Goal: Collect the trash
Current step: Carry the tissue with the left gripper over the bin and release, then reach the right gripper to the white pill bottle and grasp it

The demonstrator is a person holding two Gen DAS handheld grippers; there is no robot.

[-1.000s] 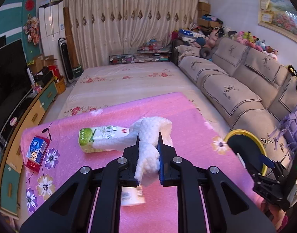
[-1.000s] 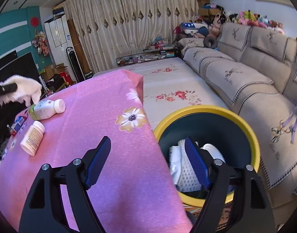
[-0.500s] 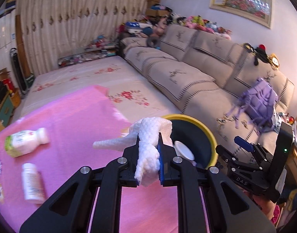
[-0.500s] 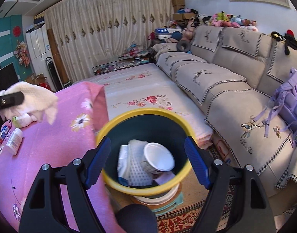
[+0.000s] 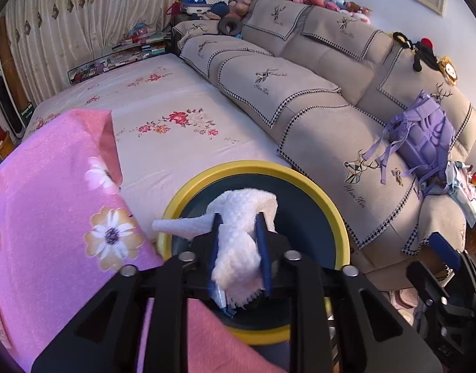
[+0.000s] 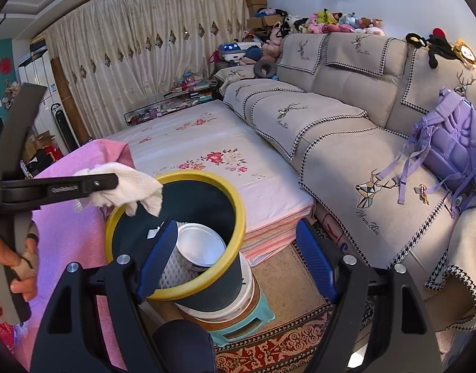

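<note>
A crumpled white tissue [image 5: 238, 242] sits between the pads of my left gripper [image 5: 238, 220], whose jaws are opening; the pads still touch it on both sides. It hangs right over the mouth of the dark bin with the yellow rim [image 5: 253, 166]. In the right wrist view the tissue [image 6: 129, 186] dangles from the left gripper [image 6: 109, 183] above the bin's near-left rim [image 6: 235, 199]. Inside the bin lie a white round container [image 6: 200, 245] and white textured paper [image 6: 172, 273]. My right gripper [image 6: 235, 230] is open and holds nothing, just in front of the bin.
The pink flowered tablecloth [image 5: 51, 202] borders the bin on the left. Behind it is a bed with a flowered sheet [image 5: 175, 108], and a beige sofa [image 5: 315, 99] with a purple backpack [image 5: 424, 136] to the right. The bin stands on a teal stool [image 6: 253, 317] over a patterned rug. A hand [image 6: 7, 267] grips the left tool.
My left gripper swung right and down from the pink table to above the bin, and its jaws have parted a little around the tissue. The right gripper drew closer to the bin.
</note>
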